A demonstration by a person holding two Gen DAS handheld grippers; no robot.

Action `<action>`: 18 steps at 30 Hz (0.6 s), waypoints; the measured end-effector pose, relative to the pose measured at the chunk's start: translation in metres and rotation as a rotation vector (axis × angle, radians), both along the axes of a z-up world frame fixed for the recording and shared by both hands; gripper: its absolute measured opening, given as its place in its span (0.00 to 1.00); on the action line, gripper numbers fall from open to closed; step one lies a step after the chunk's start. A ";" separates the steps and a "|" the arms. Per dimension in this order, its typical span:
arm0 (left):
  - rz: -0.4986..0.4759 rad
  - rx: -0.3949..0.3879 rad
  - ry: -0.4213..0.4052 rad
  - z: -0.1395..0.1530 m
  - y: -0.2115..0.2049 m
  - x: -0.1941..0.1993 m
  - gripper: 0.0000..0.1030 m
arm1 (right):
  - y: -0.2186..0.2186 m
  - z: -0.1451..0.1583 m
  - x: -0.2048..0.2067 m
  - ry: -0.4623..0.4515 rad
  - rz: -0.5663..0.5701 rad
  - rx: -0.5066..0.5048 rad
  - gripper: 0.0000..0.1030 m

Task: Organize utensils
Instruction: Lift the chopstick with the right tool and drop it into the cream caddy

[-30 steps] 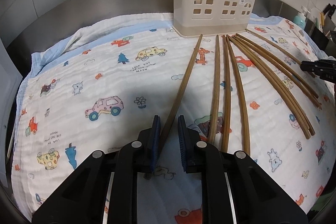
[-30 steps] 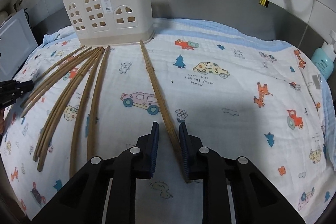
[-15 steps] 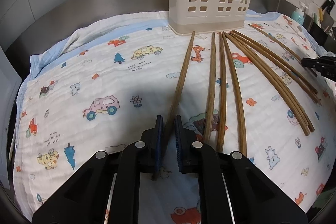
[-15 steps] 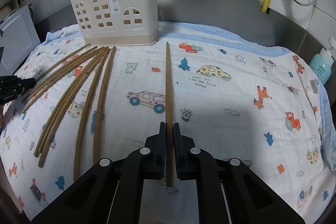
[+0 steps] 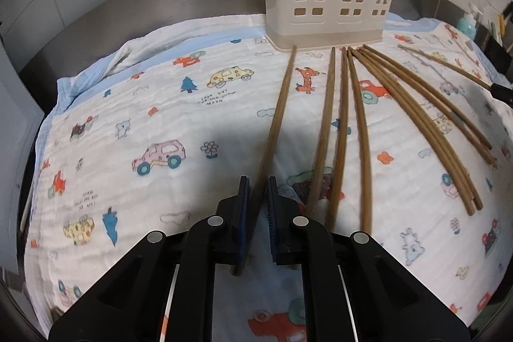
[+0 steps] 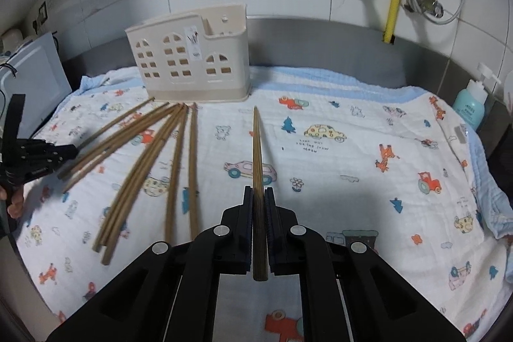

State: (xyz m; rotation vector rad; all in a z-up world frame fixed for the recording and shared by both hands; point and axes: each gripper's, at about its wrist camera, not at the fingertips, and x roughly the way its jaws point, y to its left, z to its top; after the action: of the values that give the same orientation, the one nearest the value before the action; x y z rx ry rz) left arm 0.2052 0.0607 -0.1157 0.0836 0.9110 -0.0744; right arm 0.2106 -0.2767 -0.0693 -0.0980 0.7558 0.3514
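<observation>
Here, the right gripper pinches one long brown wooden chopstick between its blue pads, the stick pointing forward above the white cartoon-print cloth. The left gripper straddles another chopstick lying on the cloth, its pads slightly apart. Beyond, the remaining loose chopsticks fan toward the cream plastic house-shaped utensil holder.

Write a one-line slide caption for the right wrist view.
Right claw shut on one chopstick, pointing at the beige holder.
</observation>
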 end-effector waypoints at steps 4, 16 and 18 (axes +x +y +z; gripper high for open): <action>0.028 -0.042 -0.022 0.007 0.001 -0.012 0.05 | 0.000 0.021 -0.010 -0.035 -0.003 0.026 0.07; 0.047 -0.157 -0.150 0.055 0.003 -0.050 0.05 | 0.013 0.078 -0.034 -0.143 0.034 0.081 0.07; 0.046 -0.162 -0.184 0.066 0.002 -0.056 0.05 | 0.015 0.085 -0.036 -0.155 0.044 0.085 0.07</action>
State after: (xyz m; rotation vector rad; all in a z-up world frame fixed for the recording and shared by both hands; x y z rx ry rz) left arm 0.1490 0.0630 -0.0495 -0.0797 0.7201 -0.0956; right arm 0.1749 -0.2613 0.0160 -0.0608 0.5856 0.4125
